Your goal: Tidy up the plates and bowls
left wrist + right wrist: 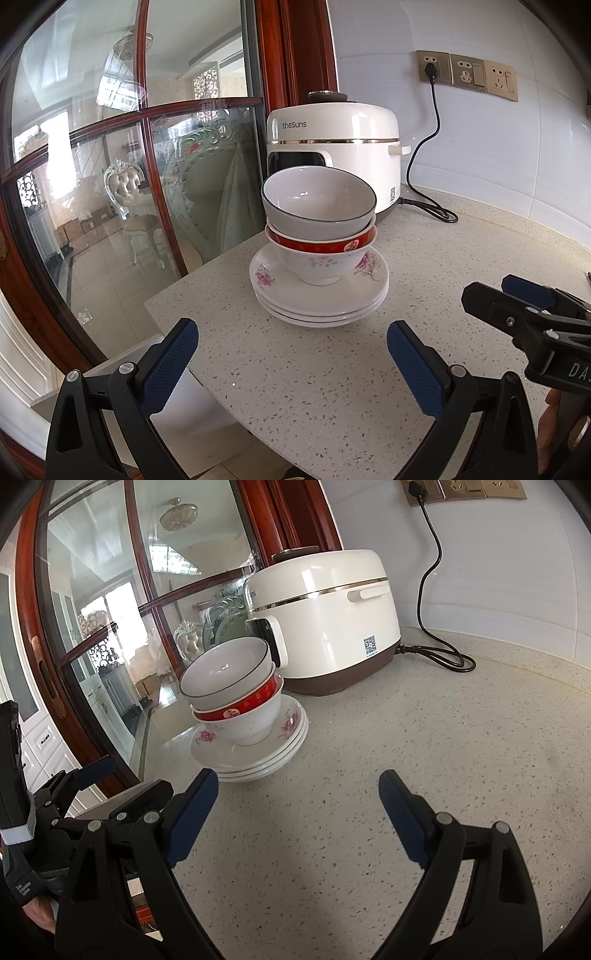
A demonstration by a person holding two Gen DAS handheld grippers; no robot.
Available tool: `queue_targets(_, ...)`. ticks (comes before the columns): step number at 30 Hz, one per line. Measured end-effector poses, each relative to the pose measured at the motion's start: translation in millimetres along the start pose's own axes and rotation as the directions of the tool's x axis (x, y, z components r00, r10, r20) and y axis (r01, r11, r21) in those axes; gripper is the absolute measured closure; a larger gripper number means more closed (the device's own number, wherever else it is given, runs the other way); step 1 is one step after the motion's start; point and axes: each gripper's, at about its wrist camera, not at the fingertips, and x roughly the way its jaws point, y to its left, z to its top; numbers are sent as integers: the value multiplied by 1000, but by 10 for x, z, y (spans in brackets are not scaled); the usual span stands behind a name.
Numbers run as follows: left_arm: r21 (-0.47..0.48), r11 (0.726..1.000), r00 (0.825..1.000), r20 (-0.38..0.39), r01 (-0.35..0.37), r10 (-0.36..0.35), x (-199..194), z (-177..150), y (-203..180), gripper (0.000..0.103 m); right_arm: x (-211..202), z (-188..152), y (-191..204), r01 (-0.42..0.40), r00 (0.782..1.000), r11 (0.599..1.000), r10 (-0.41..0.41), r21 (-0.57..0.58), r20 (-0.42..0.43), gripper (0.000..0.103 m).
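Both claws sit nearest, spread wide with nothing between their blue pads: the left gripper and the right gripper hang over bare counter, short of the crockery. Beyond them, near the counter's edge by the glass door, three plates lie stacked, with a floral bowl on top and a grey-rimmed bowl nested in it, sitting slightly askew. Behind stands a rice cooker, its cord running to a wall socket. The risk, as I judge it: nudging the tall stack could tip the top bowl or slide the plates off the edge.
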Motion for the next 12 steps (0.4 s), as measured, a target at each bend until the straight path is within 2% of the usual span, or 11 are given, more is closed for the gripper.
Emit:
queue_targets(9,-5,999,999,30,-33,33,-33,-17,10,0,3,-6,0,-2,1000,1000,2,-4,-2,13)
queue_targets(12,-13,1000,1000,20,-22,23,-19,-17,25,0,3,-8,0,-1,1000,1000,1,-4,-2,13)
